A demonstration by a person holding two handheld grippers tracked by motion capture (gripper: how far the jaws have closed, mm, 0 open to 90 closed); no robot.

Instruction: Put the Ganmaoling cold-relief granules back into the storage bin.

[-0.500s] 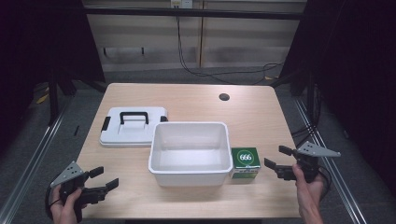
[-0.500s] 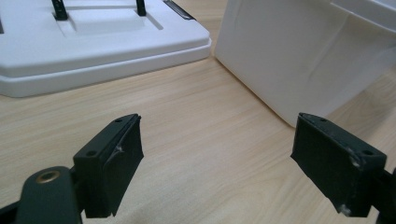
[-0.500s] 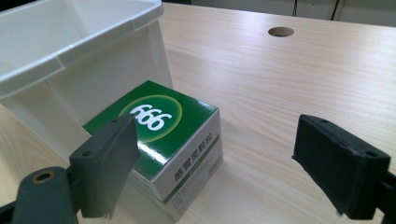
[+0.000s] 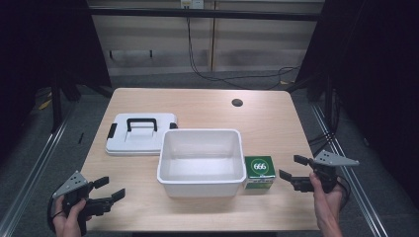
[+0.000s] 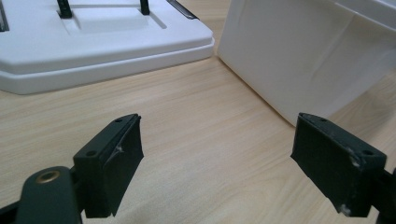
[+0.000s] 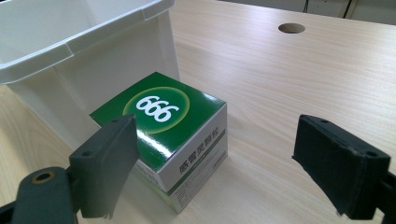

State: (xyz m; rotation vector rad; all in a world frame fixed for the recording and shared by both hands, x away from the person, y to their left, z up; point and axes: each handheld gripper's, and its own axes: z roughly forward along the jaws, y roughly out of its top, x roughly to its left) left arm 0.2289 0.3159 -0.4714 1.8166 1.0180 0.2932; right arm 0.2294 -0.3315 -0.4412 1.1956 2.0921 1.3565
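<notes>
A white open bin stands mid-table, its side wall near in the left gripper view and its rim at the upper left of the right gripper view. A green box marked 666 sits against the bin's right side. A white lid with a black handle lies flat to the bin's left. My left gripper is open above bare wood at the front left. Open too, my right gripper hovers just right of the green box.
The wooden table has a round cable hole at its far right. Cables run along the floor behind the table. Metal rails flank both sides.
My right gripper has edged slightly towards the green box. The left gripper stays about where it was.
</notes>
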